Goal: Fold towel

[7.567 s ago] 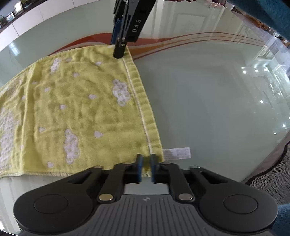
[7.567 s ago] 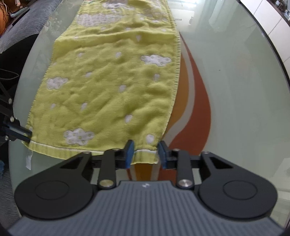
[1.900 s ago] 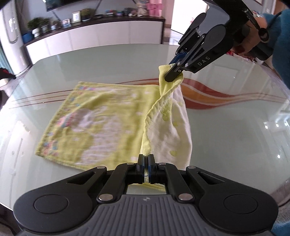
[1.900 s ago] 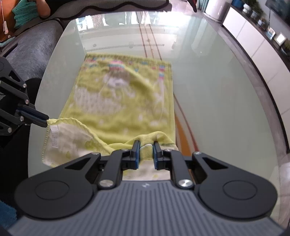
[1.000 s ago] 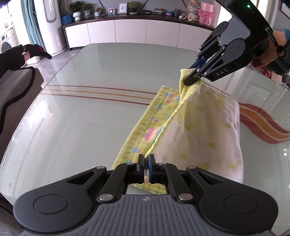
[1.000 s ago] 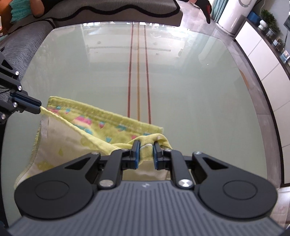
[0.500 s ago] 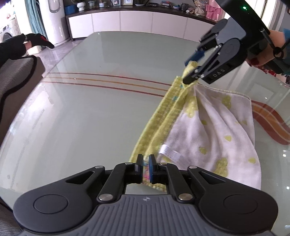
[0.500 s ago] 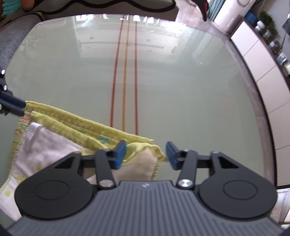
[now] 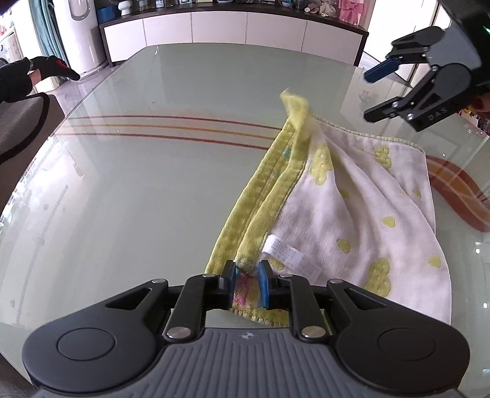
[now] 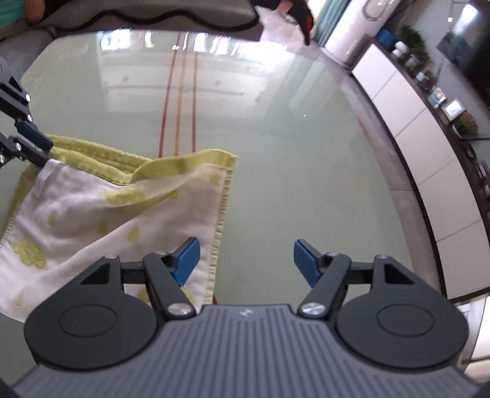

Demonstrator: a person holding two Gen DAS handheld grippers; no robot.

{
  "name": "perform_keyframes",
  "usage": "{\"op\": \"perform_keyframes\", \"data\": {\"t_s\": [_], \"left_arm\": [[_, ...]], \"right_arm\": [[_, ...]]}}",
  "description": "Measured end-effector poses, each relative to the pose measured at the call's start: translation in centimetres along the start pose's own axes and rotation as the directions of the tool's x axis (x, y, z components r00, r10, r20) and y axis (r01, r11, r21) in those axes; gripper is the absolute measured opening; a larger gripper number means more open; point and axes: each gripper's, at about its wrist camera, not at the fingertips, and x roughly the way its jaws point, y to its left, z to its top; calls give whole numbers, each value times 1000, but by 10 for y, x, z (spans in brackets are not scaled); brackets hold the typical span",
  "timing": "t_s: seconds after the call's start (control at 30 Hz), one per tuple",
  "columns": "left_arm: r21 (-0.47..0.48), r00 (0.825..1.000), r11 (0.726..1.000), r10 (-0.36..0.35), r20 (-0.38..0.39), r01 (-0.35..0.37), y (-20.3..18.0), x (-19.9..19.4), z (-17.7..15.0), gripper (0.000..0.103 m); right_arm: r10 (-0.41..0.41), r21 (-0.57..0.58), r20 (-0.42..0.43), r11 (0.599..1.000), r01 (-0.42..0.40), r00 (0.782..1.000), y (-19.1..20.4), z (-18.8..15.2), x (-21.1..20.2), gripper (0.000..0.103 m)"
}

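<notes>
The towel [image 9: 352, 199] is lying folded over on the glass table [image 9: 137, 183], white underside up. Its near corner is sitting between the pads of the left gripper [image 9: 247, 283], whose jaws are being opened, gap narrow. The right gripper [image 10: 246, 260] is being opened wide, nothing between its jaws, beside the towel's edge.

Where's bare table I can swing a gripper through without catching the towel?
Bare glass table runs wide from the towel hem, across the red stripes, to the far rim by the white cabinets. Crowded: the near corner, where the opening left gripper straddles the hem, and around the opening, empty right gripper.
</notes>
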Motion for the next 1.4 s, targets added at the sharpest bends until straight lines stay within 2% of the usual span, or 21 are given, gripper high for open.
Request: {"op": "perform_keyframes", "data": {"t_s": [0.17,0.23,0.43,0.5,0.57,0.63,0.77,1.07,1.4], "left_arm": [[13,1000,999,31,-1,-31,-3,2,2,25],[20,999,999,49,2,-49,-4,2,3,31],[40,997,996,80,7,-80,-4,5,4,43],[27,997,997,72,7,-72,-1,5,3,42],[7,998,998,61,7,-61,1,4,3,35],[7,998,998,58,12,-58,0,4,2,25],[15,997,997,70,12,-70,-6,1,1,14],[-4,993,995,104,49,-104,-6,-19,-3,14],[-60,985,984,169,36,-167,10,-30,-12,16]], "right_arm": [[17,-10,-52,1000,-18,998,-2,-8,8,74],[46,9,-78,999,-45,996,0,-19,10,74],[103,42,-102,994,-99,989,8,-41,9,75],[105,40,-117,994,-101,988,11,-45,12,75],[108,38,-126,994,-104,986,14,-49,14,75],[110,39,-129,994,-106,986,16,-52,15,75],[109,45,-126,994,-104,986,18,-54,13,75],[100,53,-143,994,-94,985,21,-52,16,78],[90,58,-154,995,-82,984,21,-49,17,82]]}}
